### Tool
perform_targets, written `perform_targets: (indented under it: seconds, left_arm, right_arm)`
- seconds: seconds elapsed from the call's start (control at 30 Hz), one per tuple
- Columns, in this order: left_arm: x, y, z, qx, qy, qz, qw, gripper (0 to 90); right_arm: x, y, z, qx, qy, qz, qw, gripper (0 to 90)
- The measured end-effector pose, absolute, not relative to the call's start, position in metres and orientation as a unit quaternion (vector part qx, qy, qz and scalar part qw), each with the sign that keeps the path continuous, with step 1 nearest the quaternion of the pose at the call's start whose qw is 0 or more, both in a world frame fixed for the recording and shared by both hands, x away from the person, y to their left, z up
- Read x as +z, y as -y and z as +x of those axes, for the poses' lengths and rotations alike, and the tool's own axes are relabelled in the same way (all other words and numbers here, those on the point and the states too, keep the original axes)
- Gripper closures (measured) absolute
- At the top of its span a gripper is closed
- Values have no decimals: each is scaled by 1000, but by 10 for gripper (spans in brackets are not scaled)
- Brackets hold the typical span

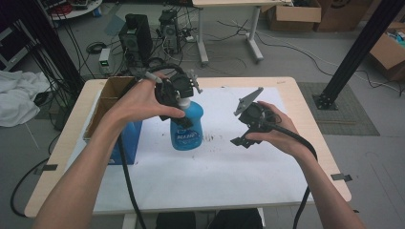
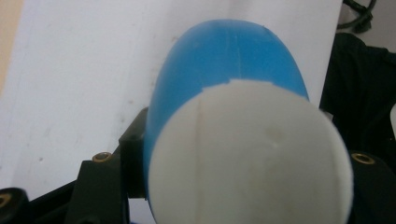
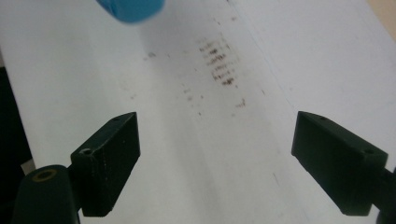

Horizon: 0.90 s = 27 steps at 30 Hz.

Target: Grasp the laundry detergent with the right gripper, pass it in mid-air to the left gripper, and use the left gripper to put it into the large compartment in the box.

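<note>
A blue bottle (image 1: pixel 186 130) with a white cap hangs just above the white sheet (image 1: pixel 215 171), held up by its top. My left gripper (image 1: pixel 180 102) is shut on the bottle's neck from above. In the left gripper view the white cap (image 2: pixel 247 158) sits between the jaws, with the blue body (image 2: pixel 224 56) beyond it. To the bottle's right, my right gripper (image 1: pixel 242 136) stands open, nothing between its fingers. The right gripper (image 3: pixel 215 154) looks down on the sheet, where dark smudges (image 3: pixel 219 65) lie ahead, and the blue bottle's base (image 3: pixel 130 9) shows at the top edge.
An open cardboard box (image 1: pixel 112 98) with a blue side stands at the table's left edge, close to my left forearm. The dark smudges (image 1: pixel 212 138) mark the sheet between bottle and right gripper. Cables trail from both grippers toward the near edge.
</note>
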<state>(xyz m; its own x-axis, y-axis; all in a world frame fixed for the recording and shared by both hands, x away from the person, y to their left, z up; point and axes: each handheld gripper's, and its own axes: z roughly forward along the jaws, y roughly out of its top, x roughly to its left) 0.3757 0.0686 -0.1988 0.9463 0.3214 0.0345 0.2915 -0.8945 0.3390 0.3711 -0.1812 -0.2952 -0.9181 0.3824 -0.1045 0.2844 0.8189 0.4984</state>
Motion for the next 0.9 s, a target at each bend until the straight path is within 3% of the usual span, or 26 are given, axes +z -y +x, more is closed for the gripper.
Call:
perform_targets:
  seconds: [0.5,0.9]
  left_arm:
    - [-158,-105,390,78,-315,933,156,382]
    - [-122,-140,395,125,-450,871,152,382]
  right_arm:
    - [-301,202,383,189,-950,222,110,164]
    - [-302,214,384,183,-949,233,111,167]
